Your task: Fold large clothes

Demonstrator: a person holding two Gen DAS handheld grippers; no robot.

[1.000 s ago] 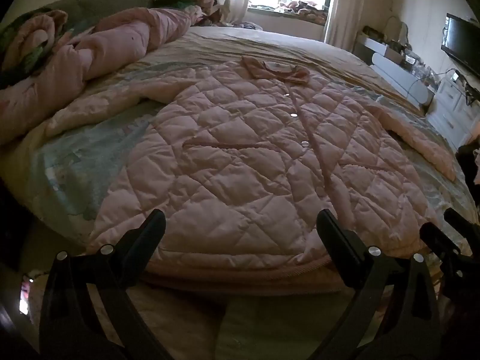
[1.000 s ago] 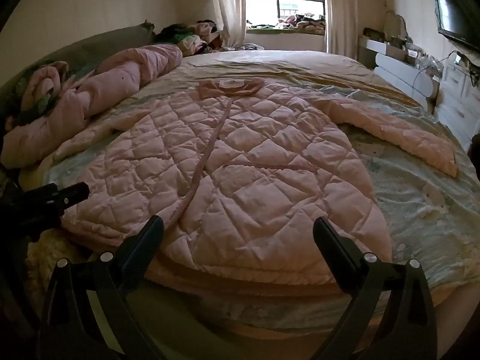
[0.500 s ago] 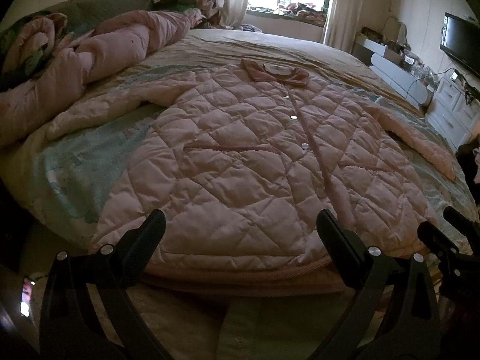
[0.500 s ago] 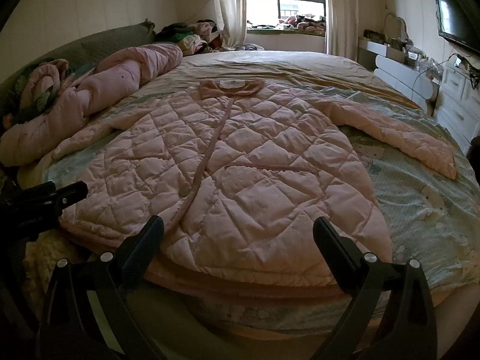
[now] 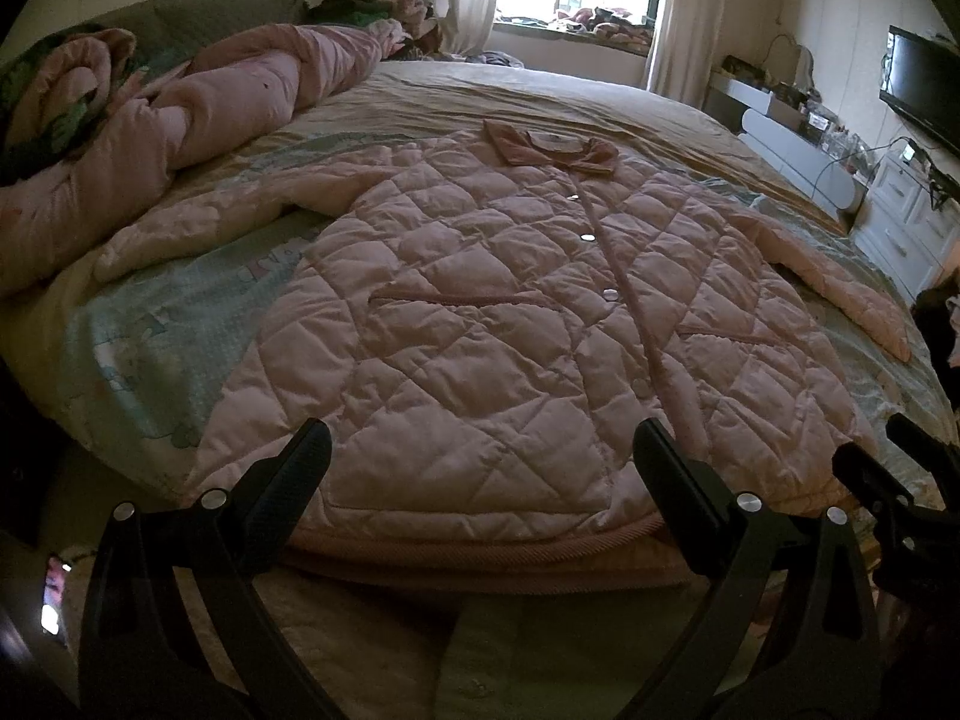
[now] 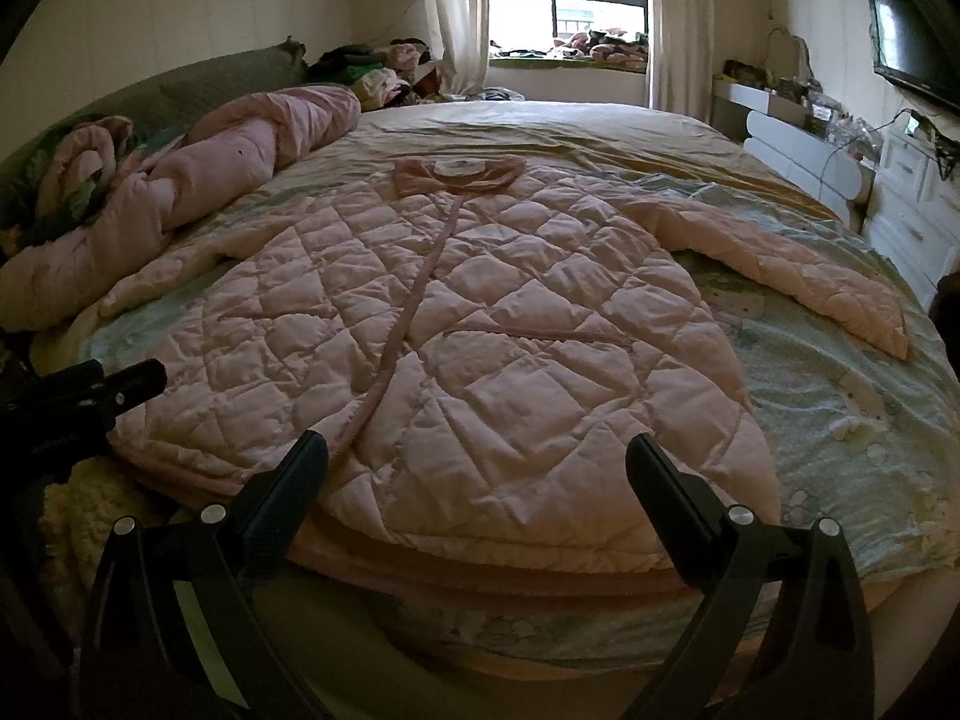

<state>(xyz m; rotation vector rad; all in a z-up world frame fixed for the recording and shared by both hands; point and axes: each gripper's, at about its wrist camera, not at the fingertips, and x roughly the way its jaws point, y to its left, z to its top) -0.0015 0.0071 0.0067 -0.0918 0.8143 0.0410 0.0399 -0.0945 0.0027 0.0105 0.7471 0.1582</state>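
We hold both grippers, left point(image 5: 480, 468) and right point(image 6: 477, 468), jaws apart and empty, at the coat's point(image 5: 510, 324) hem. It lies flat, collar point(image 6: 459, 171) at 12 o'clock, sleeves spread toward 9 and 3, ready for folding.

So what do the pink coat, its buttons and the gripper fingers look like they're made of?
Pink coat: looks like padded woven fabric, matt with a faint sheen; diamond quilting puffs between the stitch lines. Trim along the front looks ribbed, maybe corduroy.

Buttons: small pale discs that catch the light, probably plastic or metal snaps; too small to tell.

Gripper fingers: black, matt, likely plastic, with finely textured inner pads.
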